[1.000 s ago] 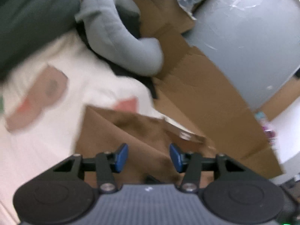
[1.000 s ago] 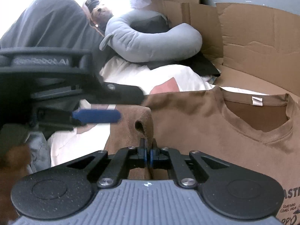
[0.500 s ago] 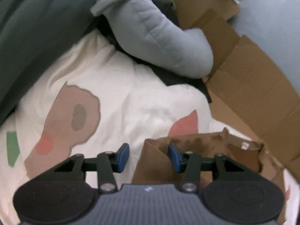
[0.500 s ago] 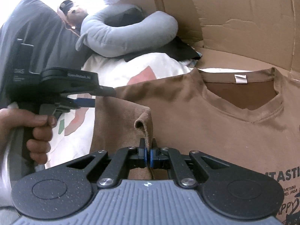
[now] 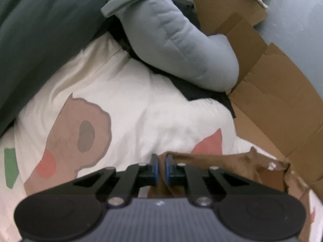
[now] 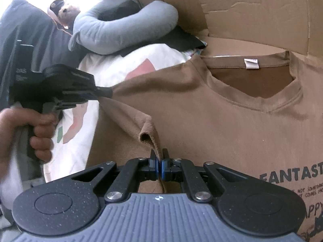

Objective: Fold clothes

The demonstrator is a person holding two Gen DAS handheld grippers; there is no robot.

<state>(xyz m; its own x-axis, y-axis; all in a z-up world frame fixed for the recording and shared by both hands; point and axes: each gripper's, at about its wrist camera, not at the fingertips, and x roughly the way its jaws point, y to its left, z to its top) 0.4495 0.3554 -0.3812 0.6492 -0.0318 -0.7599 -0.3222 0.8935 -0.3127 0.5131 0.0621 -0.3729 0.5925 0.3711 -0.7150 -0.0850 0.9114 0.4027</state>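
Note:
A brown T-shirt [image 6: 222, 121] with black lettering lies face up, its collar towards the cardboard. My right gripper [image 6: 159, 157] is shut on a small upright fold of its left sleeve. My left gripper [image 6: 107, 92], held by a person's hand [image 6: 38, 131], pinches the shirt's left shoulder edge, and the cloth is drawn taut to its tip. In the left wrist view the left gripper [image 5: 161, 161] has its jaws closing, nearly together, with brown cloth [image 5: 222, 161] between the pads.
The shirt rests on white bedding [image 5: 131, 111] with brown, pink and green patches. A grey curved pillow [image 6: 125, 30] lies behind it, a dark cushion [image 5: 40, 30] to the left, and flattened cardboard [image 6: 252, 10] at the back and right. A teddy bear [image 6: 62, 12] sits far back.
My left gripper came in from over the cardboard to the shirt's left edge, and its jaws went from wide apart to nearly together on the cloth. The right gripper stayed shut on the sleeve.

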